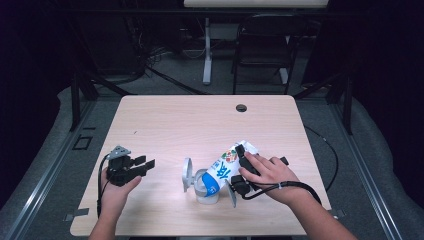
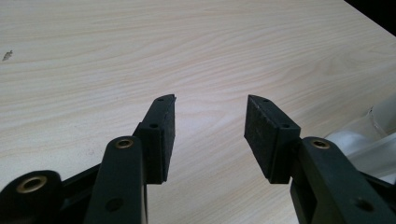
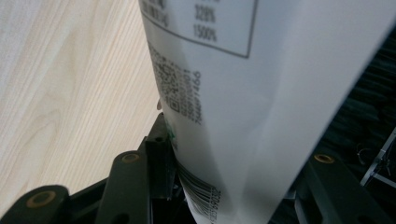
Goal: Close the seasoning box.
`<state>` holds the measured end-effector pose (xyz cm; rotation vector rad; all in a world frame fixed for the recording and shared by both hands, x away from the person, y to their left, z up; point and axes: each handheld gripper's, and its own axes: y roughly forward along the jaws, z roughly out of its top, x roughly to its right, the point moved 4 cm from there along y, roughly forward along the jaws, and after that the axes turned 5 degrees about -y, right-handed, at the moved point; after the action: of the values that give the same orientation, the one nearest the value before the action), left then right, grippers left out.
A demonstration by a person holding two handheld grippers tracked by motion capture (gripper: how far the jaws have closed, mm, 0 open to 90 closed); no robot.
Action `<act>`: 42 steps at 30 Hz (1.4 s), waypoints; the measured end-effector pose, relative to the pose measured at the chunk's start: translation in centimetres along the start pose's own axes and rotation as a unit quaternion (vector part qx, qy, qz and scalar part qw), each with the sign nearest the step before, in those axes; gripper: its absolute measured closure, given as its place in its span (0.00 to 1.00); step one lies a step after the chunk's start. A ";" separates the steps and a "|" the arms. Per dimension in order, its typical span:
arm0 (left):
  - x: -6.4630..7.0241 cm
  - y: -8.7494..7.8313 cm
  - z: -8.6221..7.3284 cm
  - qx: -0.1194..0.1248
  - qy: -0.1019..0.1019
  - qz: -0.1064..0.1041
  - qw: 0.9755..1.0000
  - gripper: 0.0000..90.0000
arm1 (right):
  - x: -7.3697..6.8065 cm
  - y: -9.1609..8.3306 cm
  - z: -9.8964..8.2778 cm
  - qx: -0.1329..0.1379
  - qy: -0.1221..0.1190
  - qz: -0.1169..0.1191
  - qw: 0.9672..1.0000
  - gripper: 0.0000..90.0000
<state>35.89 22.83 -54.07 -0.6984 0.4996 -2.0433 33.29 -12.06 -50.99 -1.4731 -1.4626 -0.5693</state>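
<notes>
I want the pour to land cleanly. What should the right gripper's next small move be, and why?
Probably tip the white and blue drink carton slightly further. The right gripper clamps it slanted, its lower end over the clear plastic cup, and no liquid is visible leaving it. The left gripper waits open over the wooden table.

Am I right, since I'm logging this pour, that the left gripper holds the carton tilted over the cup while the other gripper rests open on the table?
Not quite: the sides are swapped. In the high view the right gripper holds the carton tilted over the cup, and the left gripper is open with nothing between its fingers, resting on the table.
</notes>
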 end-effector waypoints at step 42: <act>-0.2 0.0 0.0 0.004 -0.001 0.002 1.000 0.60 | 0.1 -0.1 0.0 0.000 -0.007 -0.001 1.000 0.59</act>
<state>35.93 22.98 -54.10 -0.6946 0.4905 -2.0397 33.23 -11.99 -50.88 -1.4792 -1.4742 -0.5616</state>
